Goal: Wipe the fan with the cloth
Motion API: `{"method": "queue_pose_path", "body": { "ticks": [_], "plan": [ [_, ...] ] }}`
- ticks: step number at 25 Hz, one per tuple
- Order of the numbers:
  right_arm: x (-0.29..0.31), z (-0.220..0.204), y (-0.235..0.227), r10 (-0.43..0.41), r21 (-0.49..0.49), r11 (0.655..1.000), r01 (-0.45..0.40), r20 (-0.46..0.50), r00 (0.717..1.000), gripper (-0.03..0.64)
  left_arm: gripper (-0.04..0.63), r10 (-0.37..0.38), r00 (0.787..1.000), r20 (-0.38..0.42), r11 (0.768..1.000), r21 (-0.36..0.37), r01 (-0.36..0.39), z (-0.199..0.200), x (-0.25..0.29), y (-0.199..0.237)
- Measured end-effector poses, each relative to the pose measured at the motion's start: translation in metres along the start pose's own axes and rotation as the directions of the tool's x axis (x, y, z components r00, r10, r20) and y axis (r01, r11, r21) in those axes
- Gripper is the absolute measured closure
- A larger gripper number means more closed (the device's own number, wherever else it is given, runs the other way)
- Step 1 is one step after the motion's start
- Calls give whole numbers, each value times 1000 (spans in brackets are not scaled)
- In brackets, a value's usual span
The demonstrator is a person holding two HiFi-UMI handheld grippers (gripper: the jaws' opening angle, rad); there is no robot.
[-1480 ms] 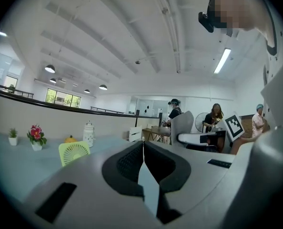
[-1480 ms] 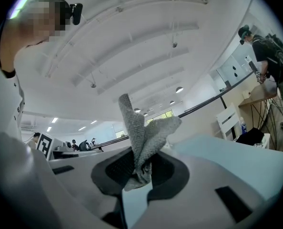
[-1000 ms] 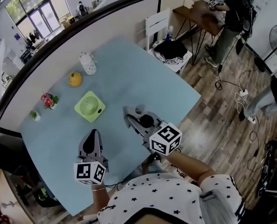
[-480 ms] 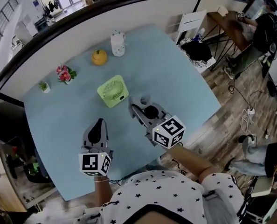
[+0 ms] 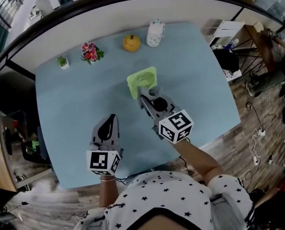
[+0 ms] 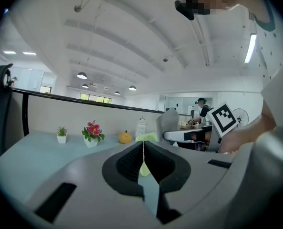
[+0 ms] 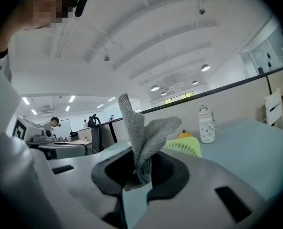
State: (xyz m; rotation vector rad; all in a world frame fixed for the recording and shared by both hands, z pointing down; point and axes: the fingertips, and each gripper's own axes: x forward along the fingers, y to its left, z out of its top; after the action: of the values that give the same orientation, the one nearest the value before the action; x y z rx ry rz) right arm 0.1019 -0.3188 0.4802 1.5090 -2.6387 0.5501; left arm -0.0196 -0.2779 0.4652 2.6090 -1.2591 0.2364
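Right gripper (image 7: 140, 173) jaws clamp the grey cloth (image 7: 144, 132), bunched upright just short of the green fan (image 5: 142, 82) at mid-table, evidently ready for wiping; left gripper (image 5: 109, 124) jaws closed together, empty, toward the near edge.

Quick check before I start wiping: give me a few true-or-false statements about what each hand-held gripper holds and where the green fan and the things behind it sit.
1. The right hand-held gripper is shut on the grey woven cloth. True.
2. The left hand-held gripper grips the square light-green plastic fan. False: its jaws are together on nothing, and the fan is ahead of it on the table.
3. The round orange ornament sits between the small pot of pink flowers and the white patterned bottle. True.
4. The fan is on the wooden floor. False: it rests on the light blue table, just beyond the right hand-held gripper.
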Motion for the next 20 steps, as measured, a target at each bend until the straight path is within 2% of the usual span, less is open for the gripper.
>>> {"method": "queue_pose_path", "body": {
  "ticks": [7, 11, 20],
  "plan": [
    [41, -15, 5, 1, -90, 996, -8, -70, 998, 571, 565, 51, 999, 4, 998, -36, -51, -3, -14, 23],
    [59, -23, 1, -29, -145, 989, 14, -104, 994, 571, 565, 82, 997, 5, 995, -50, -82, -6, -22, 37],
    [78, -35, -12, -80, -188, 981, 52, -147, 986, 571, 565, 109, 994, -7, 991, -79, -109, -10, -26, 53]
  ]
}}
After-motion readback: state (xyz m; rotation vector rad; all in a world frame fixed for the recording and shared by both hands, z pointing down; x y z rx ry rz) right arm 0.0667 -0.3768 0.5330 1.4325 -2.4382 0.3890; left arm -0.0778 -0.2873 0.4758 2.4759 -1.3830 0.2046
